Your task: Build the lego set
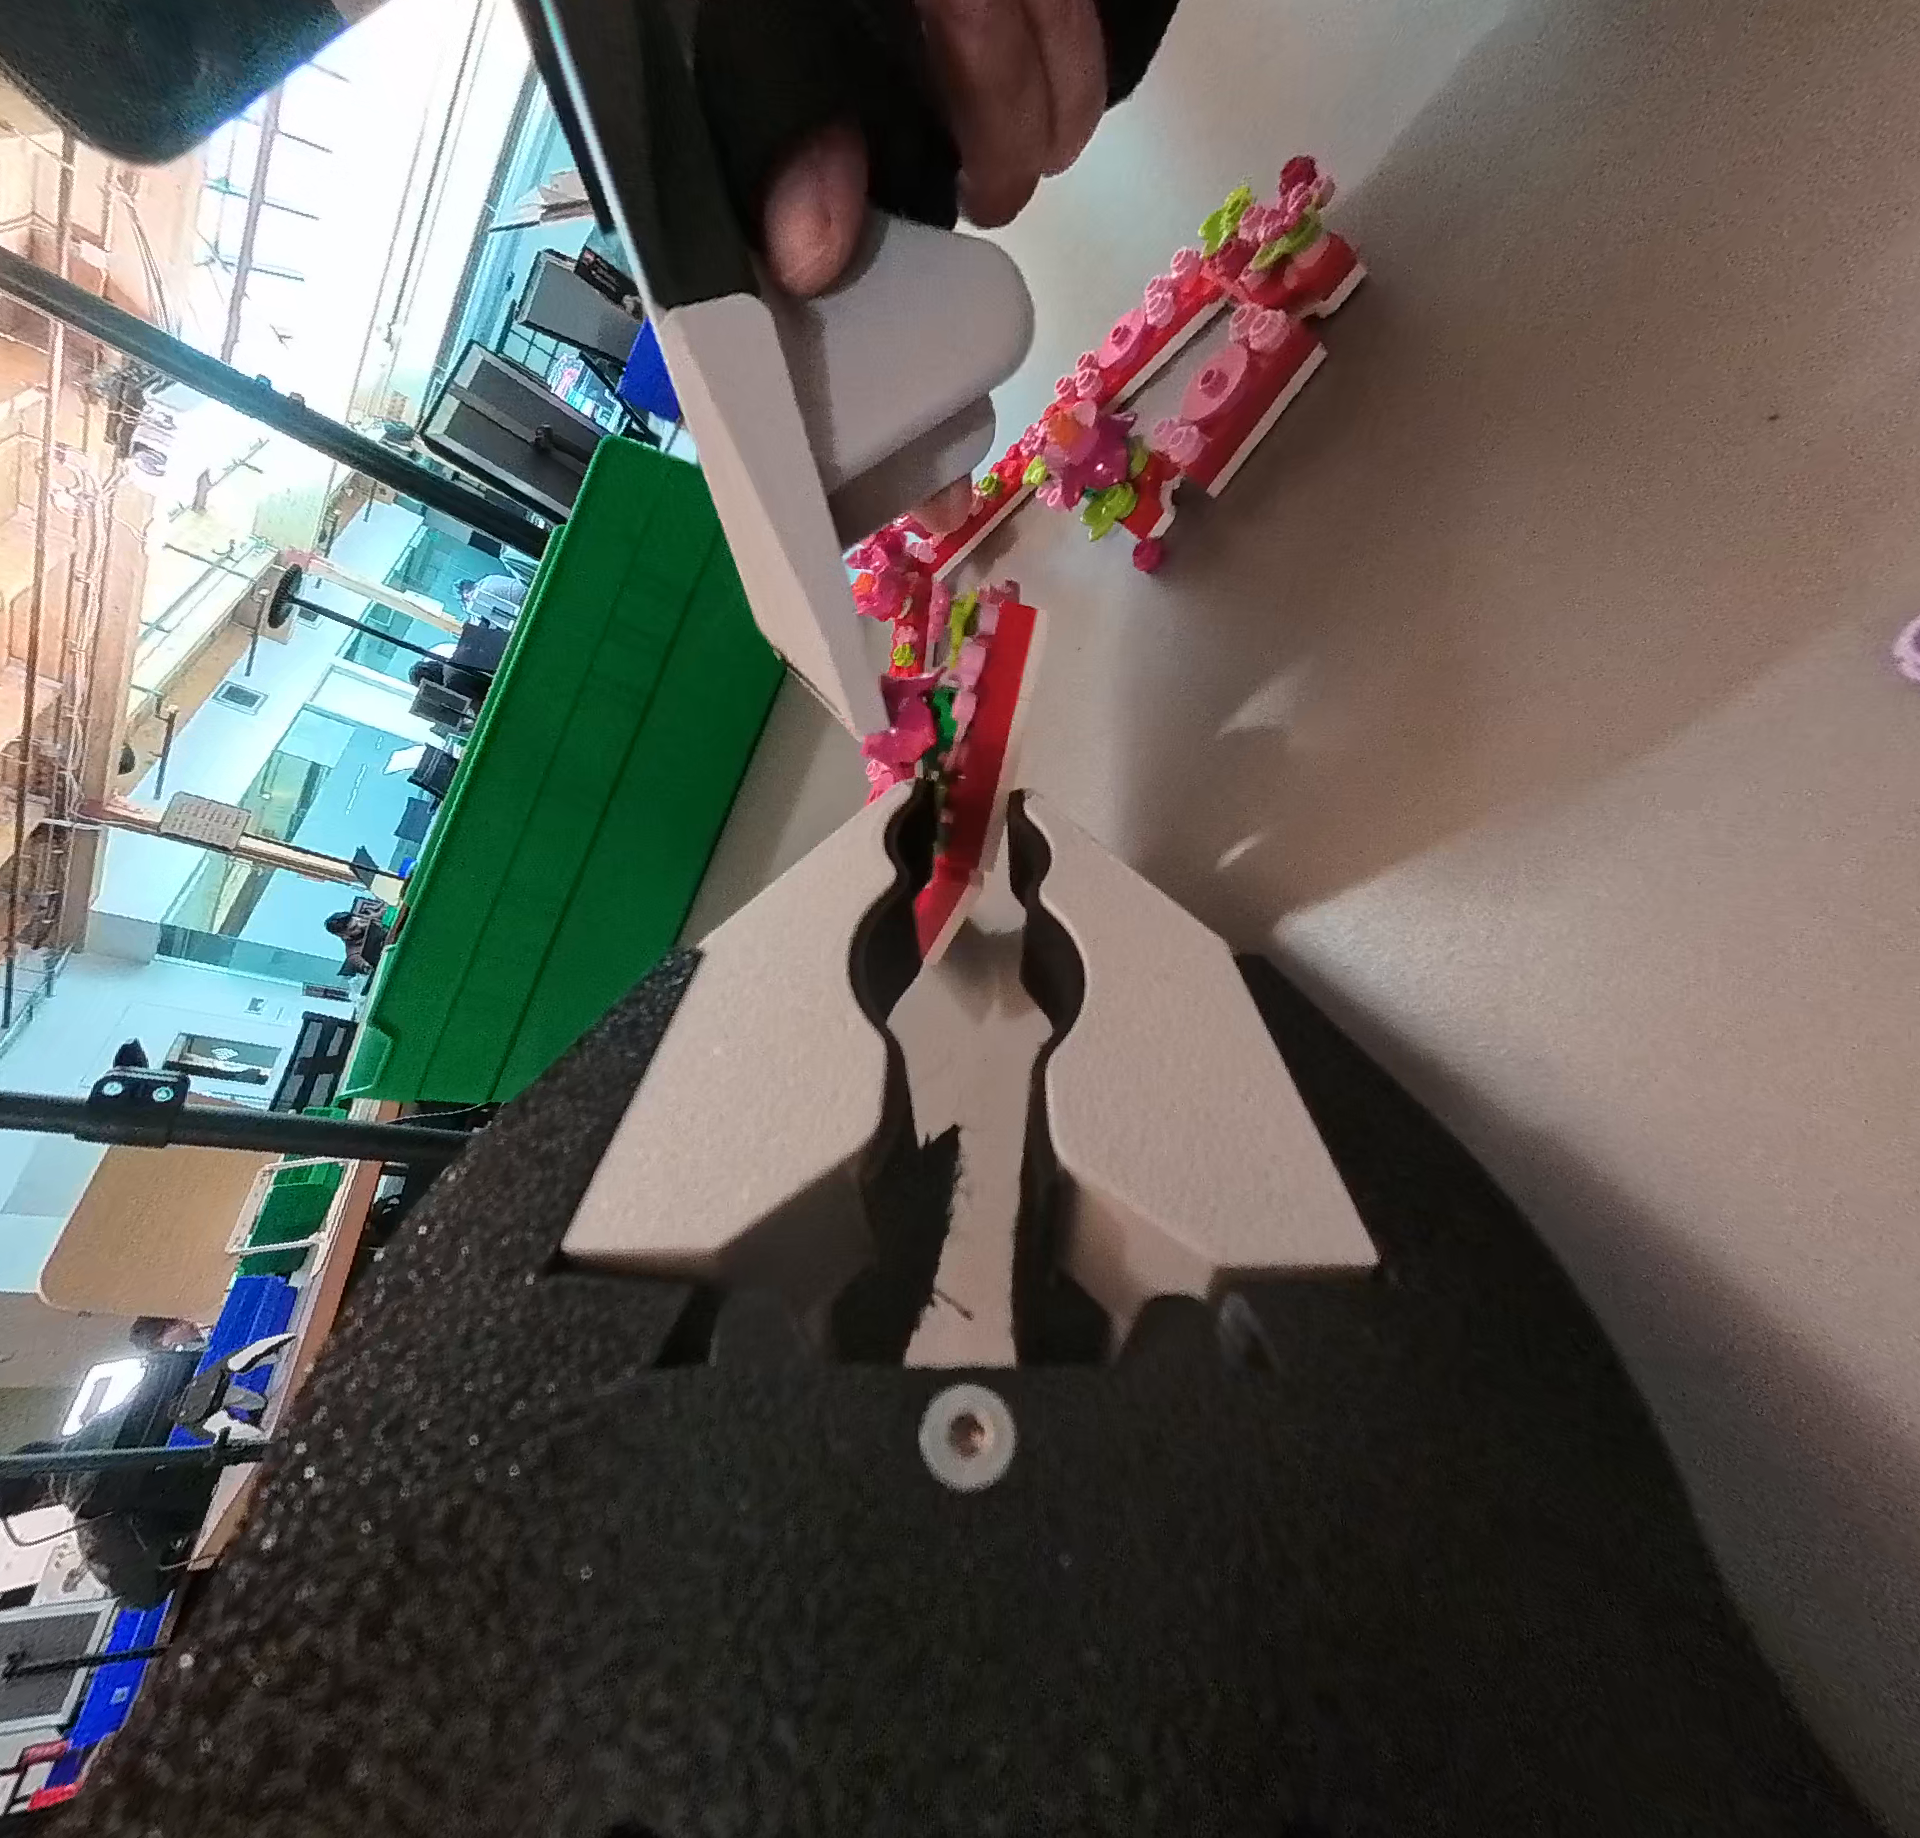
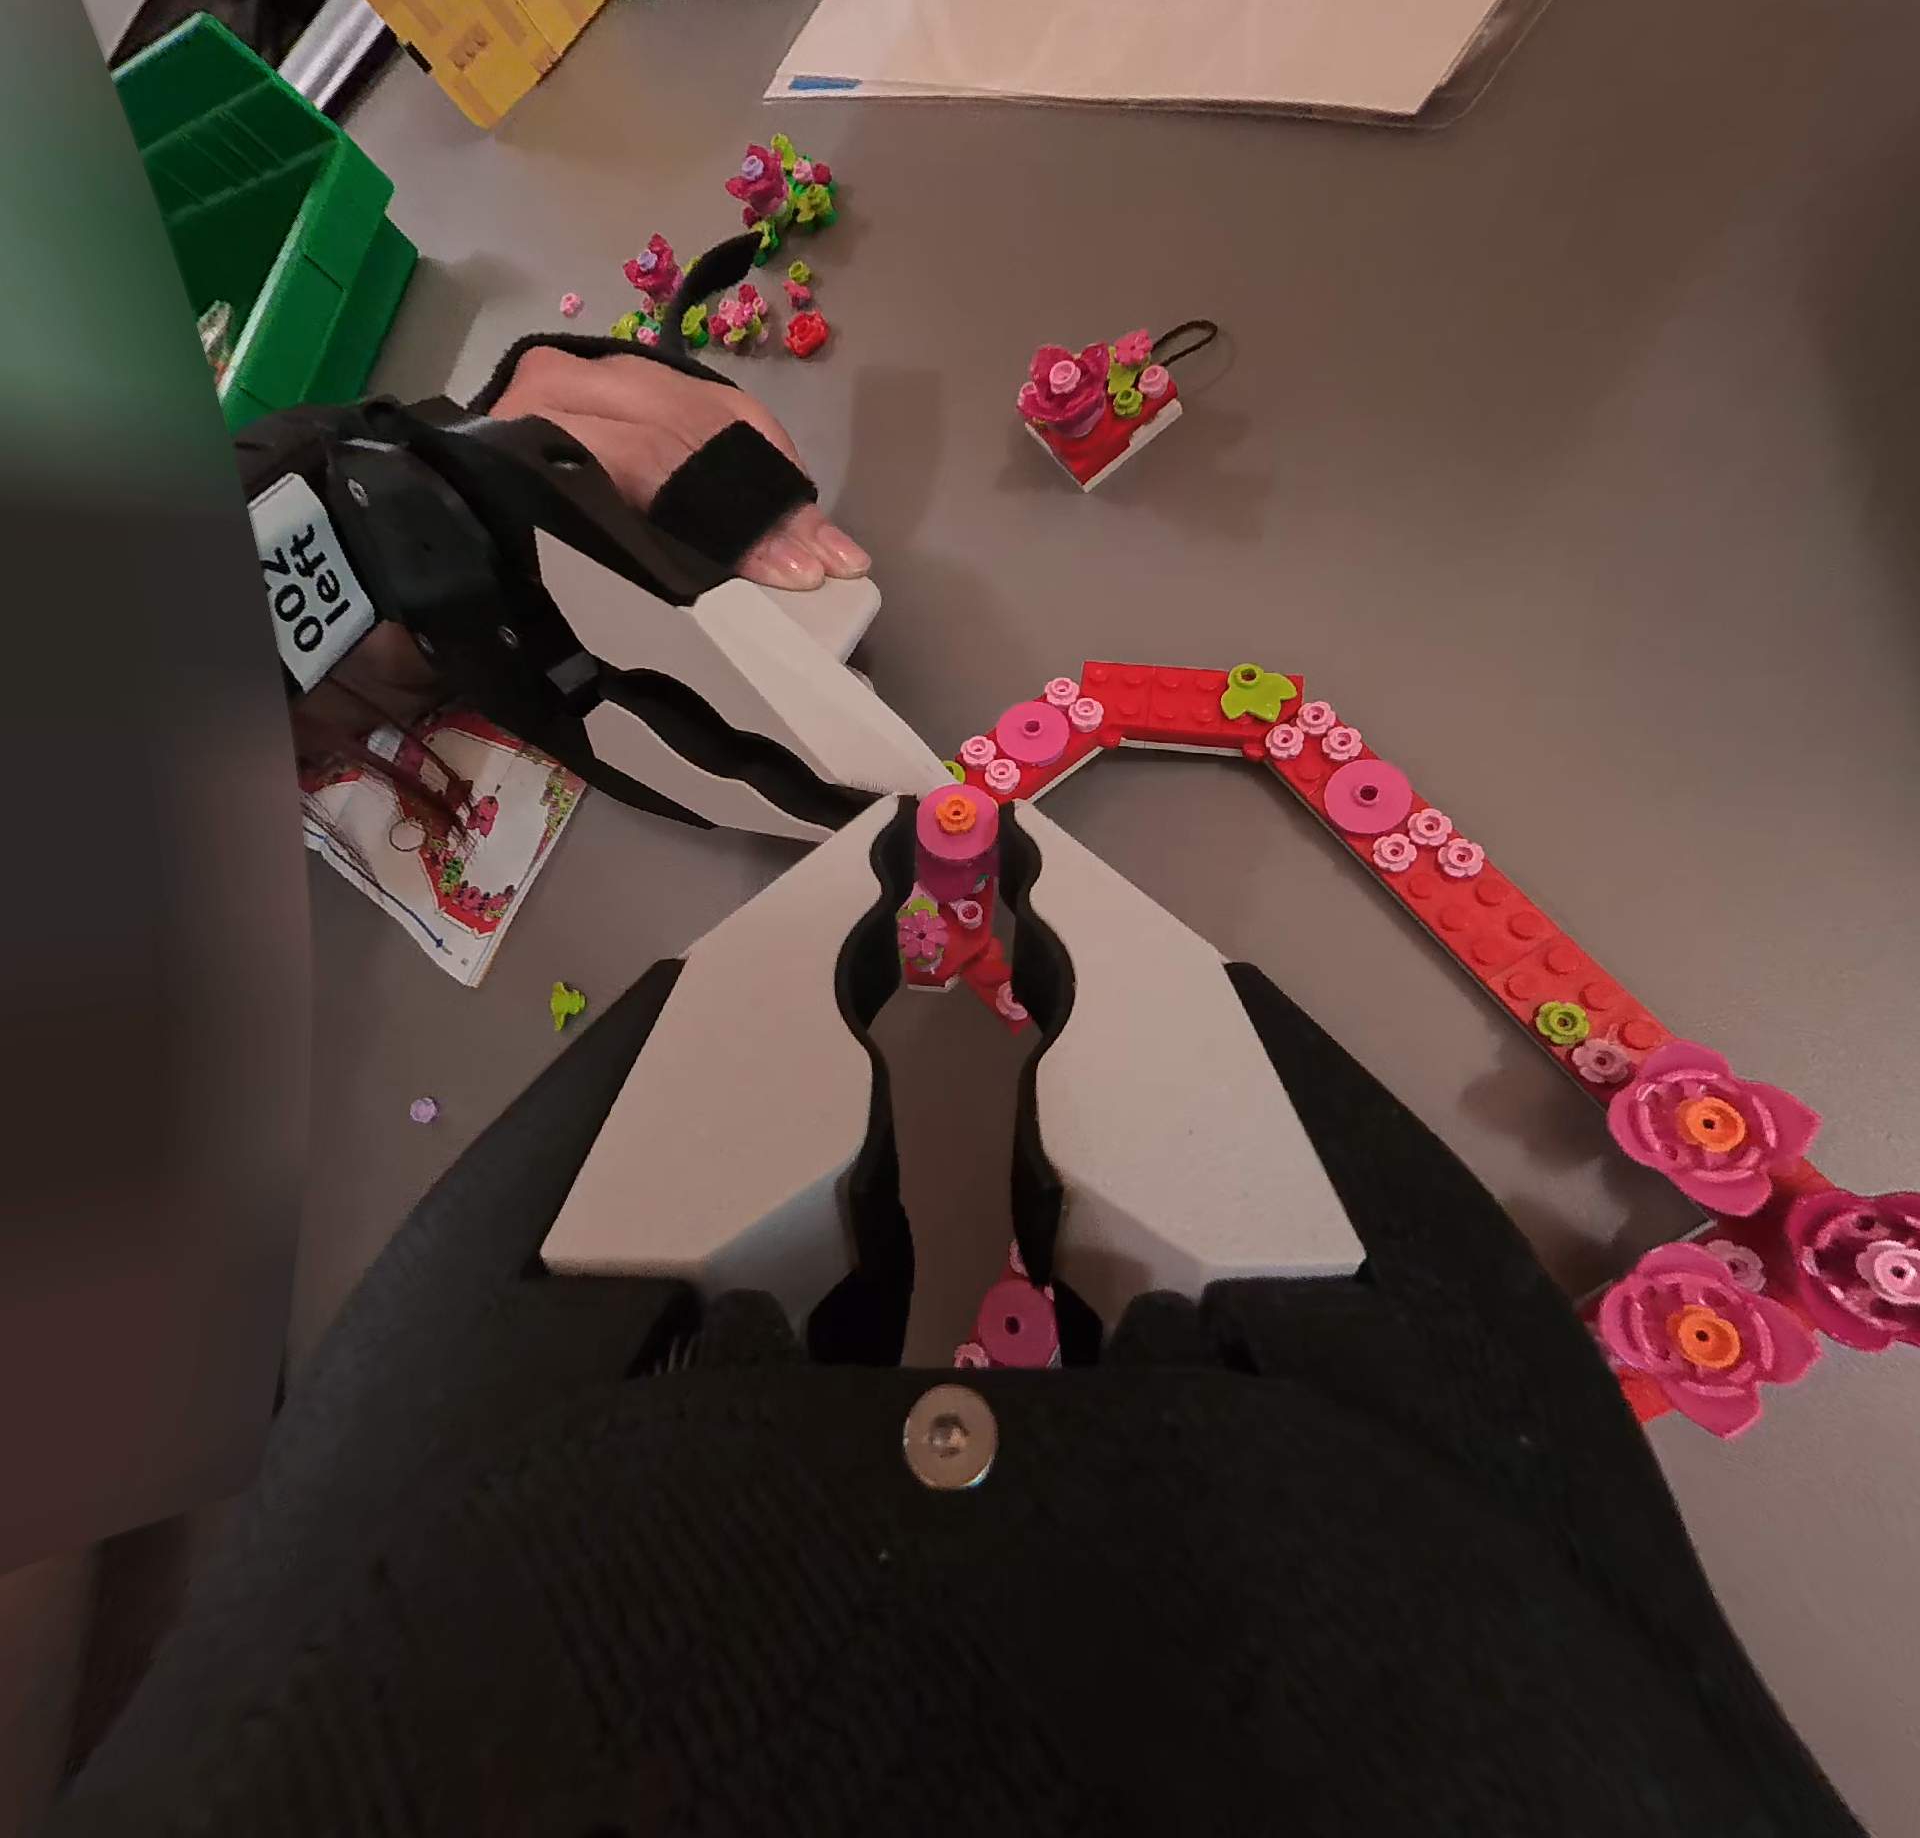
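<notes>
A red lego frame (image 2: pixel 1475 895), studded with pink flowers and green leaves, lies on the grey table; it also shows in the left wrist view (image 1: pixel 1195 375). My left gripper (image 1: pixel 966 806) is shut on a red plate section with a white underside (image 1: pixel 992 739) at the frame's end. My right gripper (image 2: pixel 954 814) is shut on a magenta flower with an orange centre (image 2: pixel 956 832), held on that same section. The left gripper's tips (image 2: pixel 930 780) touch the right gripper's tips. The right gripper (image 1: pixel 868 723) comes in from the upper left, against the flower (image 1: pixel 904 744).
A green bin (image 2: pixel 260 199) stands at the left. Loose flower pieces (image 2: pixel 748 271) and a small flowered red block (image 2: pixel 1101 406) lie beyond. An instruction booklet (image 2: pixel 447 853) lies under the left hand. Paper sheets (image 2: pixel 1143 32) and a yellow box (image 2: pixel 488 12) are at the back. Both grippers' tips are close together, under 4 cm apart.
</notes>
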A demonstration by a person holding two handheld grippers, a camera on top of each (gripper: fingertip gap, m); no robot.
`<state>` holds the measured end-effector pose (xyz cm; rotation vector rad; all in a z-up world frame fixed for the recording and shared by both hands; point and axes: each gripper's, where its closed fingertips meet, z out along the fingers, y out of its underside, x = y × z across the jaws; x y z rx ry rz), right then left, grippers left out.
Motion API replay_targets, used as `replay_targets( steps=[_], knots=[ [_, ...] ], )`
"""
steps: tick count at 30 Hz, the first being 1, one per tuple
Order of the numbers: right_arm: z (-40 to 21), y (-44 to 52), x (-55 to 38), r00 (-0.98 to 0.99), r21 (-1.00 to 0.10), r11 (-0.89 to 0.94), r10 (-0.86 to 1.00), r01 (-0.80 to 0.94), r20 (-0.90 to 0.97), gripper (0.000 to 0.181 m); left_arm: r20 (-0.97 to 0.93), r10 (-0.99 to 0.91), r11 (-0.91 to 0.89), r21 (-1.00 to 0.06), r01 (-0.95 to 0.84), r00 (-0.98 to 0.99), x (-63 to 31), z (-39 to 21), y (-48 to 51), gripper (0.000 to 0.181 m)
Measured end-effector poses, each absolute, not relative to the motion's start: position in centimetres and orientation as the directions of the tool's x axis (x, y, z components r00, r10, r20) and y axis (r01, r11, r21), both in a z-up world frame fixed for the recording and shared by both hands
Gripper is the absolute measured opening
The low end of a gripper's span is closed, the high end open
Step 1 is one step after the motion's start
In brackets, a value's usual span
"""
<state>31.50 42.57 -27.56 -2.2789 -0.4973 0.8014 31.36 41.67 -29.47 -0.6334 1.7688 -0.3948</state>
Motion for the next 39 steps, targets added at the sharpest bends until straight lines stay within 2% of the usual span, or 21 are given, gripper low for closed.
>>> replay_targets(
  steps=[11,21,25,39],
  knots=[
    [-28.8,41.9,31.7,0.711,-0.734,-0.647,0.614,0.204,-0.343,0.014,-0.788,-0.566,0.822,-0.516,-0.24,-0.243,31.4,-30.6,41.5,0.012],
    [-29.6,41.4,31.7,0.707,-0.761,-0.596,0.652,0.256,-0.272,0.014,-0.839,-0.473,0.875,-0.414,-0.25,-0.267,31.4,-31.3,41.3,0.011],
    [-30.0,41.2,31.7,0.702,-0.763,-0.584,0.665,0.276,-0.255,0.014,-0.872,-0.401,0.908,-0.339,-0.246,-0.28,31.4,-31.6,41.1,0.011],
    [-30.1,41.2,31.7,0.721,-0.77,-0.571,0.657,0.284,-0.221,0.014,-0.861,-0.424,0.896,-0.352,-0.271,-0.282,31.4,-31.7,41.2,0.011]
  ],
)
